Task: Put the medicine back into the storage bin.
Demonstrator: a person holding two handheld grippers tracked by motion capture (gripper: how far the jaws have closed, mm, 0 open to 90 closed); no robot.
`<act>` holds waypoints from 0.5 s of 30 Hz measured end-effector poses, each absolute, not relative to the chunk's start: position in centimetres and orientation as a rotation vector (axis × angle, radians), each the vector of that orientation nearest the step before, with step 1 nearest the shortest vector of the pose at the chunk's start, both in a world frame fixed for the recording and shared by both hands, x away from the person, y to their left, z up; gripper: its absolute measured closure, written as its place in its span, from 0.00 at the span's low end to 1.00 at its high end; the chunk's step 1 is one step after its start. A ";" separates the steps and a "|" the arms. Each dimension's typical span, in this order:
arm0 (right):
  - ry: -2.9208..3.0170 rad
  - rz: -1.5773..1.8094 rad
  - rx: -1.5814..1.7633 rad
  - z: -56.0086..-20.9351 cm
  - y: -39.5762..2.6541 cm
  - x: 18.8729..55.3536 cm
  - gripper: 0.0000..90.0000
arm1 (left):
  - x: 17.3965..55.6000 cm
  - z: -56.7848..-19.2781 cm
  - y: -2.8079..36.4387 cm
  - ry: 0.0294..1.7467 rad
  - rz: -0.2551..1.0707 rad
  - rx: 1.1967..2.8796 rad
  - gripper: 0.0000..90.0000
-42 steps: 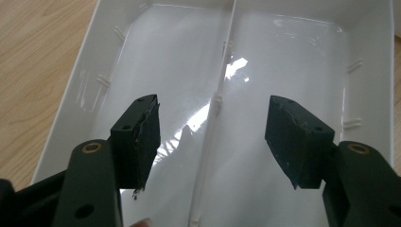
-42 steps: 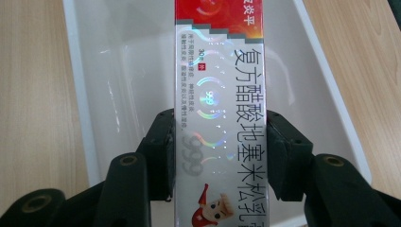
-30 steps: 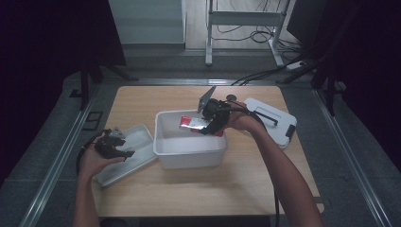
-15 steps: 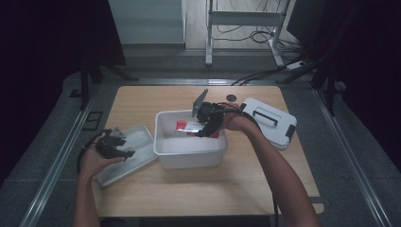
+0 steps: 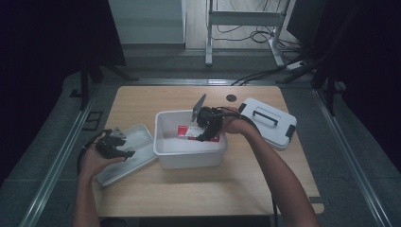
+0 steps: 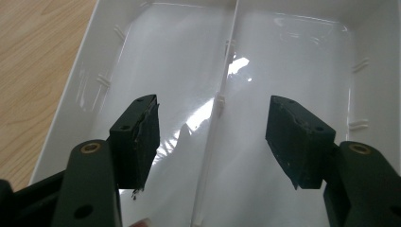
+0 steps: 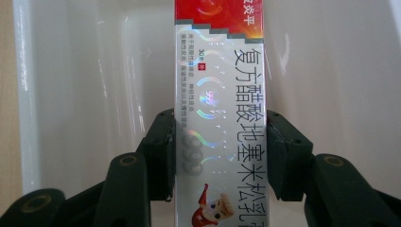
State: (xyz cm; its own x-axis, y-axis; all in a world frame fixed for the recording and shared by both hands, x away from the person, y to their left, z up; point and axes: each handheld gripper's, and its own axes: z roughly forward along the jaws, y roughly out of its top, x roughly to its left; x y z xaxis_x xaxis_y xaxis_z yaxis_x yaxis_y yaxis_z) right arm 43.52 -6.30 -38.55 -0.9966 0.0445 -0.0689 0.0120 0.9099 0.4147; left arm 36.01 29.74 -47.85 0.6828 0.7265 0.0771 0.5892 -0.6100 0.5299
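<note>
Right gripper (image 7: 220, 156) clamping box (image 7: 220, 109) lengthwise ahead

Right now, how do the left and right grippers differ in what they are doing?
The left gripper is open, its fingers apart with nothing between them; the right gripper is shut on a red-and-silver box. The left gripper hangs over the shallow white tray beside the tub; the right gripper reaches into the deep white tub. Both are hand-held with black fingers.

High view overlooks table (image 5: 142, 101); tool cameras sit close inside bins
</note>
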 end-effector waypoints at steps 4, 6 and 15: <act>3.005 0.623 0.040 -39.1 -6.2 43.4 0.56 | 36.0 -47.9 29.7 1.022 0.397 2.423 0.40; 3.011 0.615 0.038 -39.4 -6.1 43.4 0.56 | 36.0 -47.9 29.7 1.019 0.397 2.426 0.40; 3.033 0.555 0.024 -40.7 -5.6 43.3 0.56 | 36.1 -48.0 29.7 1.019 0.391 2.427 0.40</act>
State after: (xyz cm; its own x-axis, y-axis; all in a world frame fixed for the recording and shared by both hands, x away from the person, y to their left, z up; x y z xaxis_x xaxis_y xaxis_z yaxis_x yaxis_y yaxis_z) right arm 43.35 -5.59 -40.66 -0.9982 0.0260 -0.0545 0.0050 0.9351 0.3543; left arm 36.07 29.74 -48.03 0.6828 0.7267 0.0762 0.5907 -0.6103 0.5279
